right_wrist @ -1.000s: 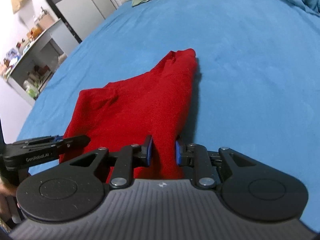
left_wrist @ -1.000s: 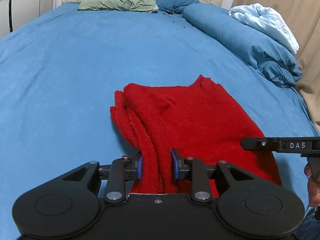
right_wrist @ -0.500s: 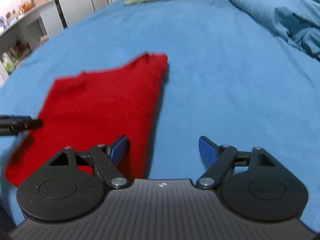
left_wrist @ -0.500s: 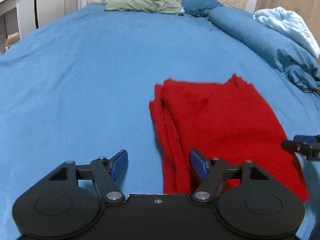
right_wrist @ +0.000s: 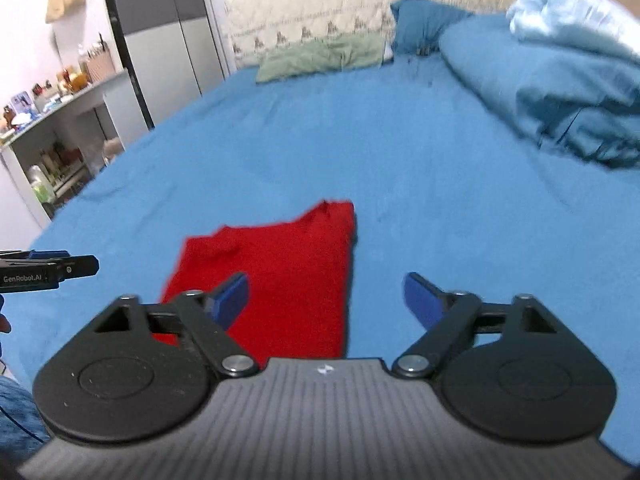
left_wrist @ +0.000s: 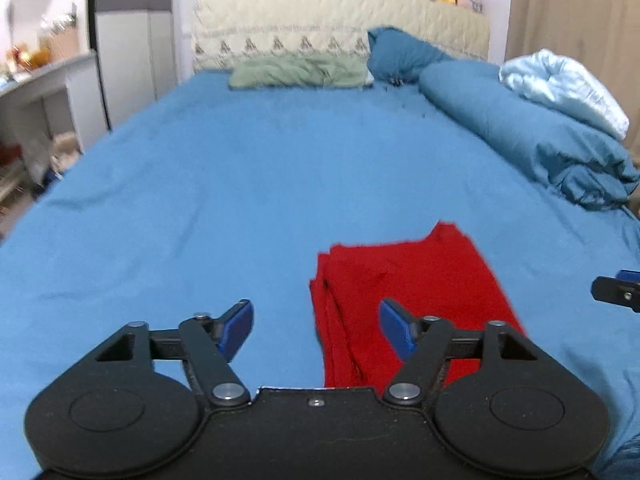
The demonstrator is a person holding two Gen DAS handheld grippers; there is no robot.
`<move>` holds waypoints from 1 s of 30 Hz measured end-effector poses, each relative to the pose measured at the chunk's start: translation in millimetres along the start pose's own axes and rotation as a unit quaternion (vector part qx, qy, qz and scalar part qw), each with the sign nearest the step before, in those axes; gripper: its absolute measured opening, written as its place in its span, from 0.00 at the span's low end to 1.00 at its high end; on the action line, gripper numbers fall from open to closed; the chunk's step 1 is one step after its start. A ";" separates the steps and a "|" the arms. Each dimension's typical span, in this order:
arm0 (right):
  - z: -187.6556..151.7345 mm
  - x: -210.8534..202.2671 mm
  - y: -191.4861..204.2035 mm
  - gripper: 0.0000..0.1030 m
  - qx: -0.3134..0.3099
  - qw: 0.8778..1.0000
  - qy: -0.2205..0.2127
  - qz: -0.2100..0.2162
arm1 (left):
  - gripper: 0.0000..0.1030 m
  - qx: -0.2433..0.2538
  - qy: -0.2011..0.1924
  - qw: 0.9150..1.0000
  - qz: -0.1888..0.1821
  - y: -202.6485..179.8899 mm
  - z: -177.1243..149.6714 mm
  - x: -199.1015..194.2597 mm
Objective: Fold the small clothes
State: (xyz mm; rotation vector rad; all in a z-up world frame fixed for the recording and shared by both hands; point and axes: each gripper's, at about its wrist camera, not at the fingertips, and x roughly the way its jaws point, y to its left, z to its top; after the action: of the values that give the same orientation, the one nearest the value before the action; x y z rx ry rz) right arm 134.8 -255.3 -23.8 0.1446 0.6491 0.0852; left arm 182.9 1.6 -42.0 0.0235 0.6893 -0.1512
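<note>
On the smooth blue bedsheet (left_wrist: 248, 184) lies a folded (knitted) red sweater (left_wrist: 416, 280).

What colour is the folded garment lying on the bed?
Red, a solid knit garment with no pattern; the left wrist view shows it best.

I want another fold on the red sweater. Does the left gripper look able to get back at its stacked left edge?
Probably yes. The left gripper hangs open over the red sweater, whose layered edge lies right ahead between its fingers, with only bare blue bedsheet around. The right gripper, also open, stays clear.
</note>
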 end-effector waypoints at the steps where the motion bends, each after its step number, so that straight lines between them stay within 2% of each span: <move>1: 2.6 -16.8 5.1 1.00 -0.002 1.000 -0.007 0.000 | 0.97 -0.003 -0.009 1.000 0.003 -0.8 1.0 -18.6; 2: 4.0 -33.1 10.7 1.00 -0.004 1.000 -0.015 -0.001 | 1.00 -0.008 -0.018 1.000 0.007 -2.0 1.2 -34.0; 5: 2.8 -71.7 29.9 1.00 -0.026 0.999 -0.021 -0.015 | 1.00 -0.010 -0.038 0.999 0.017 -5.5 -4.8 -75.4; 13: -21.3 -136.1 59.7 1.00 -0.030 0.997 0.008 -0.077 | 1.00 0.007 -0.012 0.999 0.052 -17.6 -39.8 -123.4; 17: -40.4 -149.1 64.8 1.00 -0.025 0.994 0.033 -0.105 | 1.00 0.018 -0.003 0.998 0.062 -20.9 -58.8 -135.0; 22: -59.4 -148.4 68.6 1.00 -0.027 0.992 0.056 -0.107 | 1.00 0.024 -0.017 0.998 0.055 -24.7 -78.1 -147.7; 30: -66.3 -148.4 69.0 1.00 -0.020 0.992 0.060 -0.112 | 1.00 0.045 -0.030 0.998 0.041 -34.6 -86.2 -153.1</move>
State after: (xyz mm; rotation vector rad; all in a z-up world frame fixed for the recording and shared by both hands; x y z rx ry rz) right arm -25.5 -198.5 23.5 0.0270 0.7788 -0.1096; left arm 6.9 -6.4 -10.4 0.1319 0.6194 -0.1041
